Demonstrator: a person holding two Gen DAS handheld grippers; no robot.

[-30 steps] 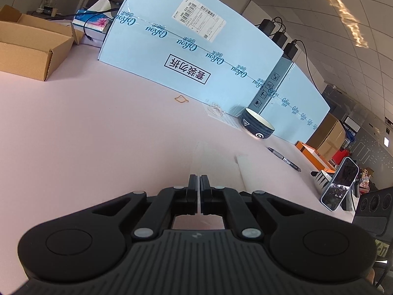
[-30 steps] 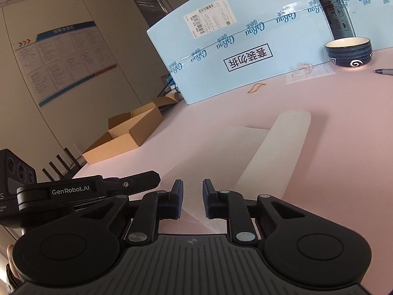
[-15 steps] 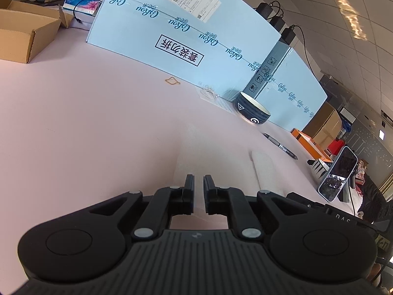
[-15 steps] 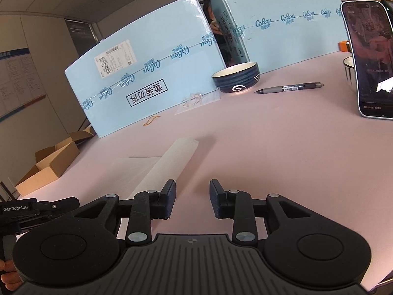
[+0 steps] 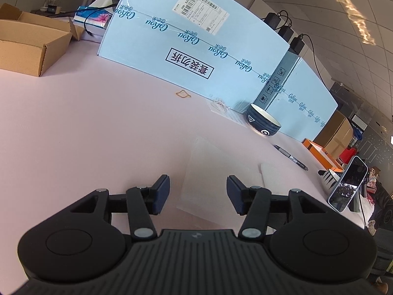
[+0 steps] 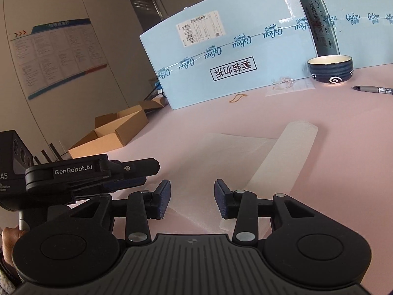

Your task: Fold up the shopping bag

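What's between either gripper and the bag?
Nothing visible. The bag lies flat on the table, directly ahead of the open left gripper and open right gripper. Bowl, pen and rubber band sit beyond it.

Even, bright indoor light. A ceiling light strip (image 5: 353, 12) smears into a glaring streak at far right. The pink table (image 5: 86, 127) is softly lit, with faint shadows under the bowl (image 6: 330, 71). Strong fisheye bending bows the blue carton (image 5: 196, 39); corners vignette black. The wall poster (image 6: 59, 54) text is blurred, unreadable.
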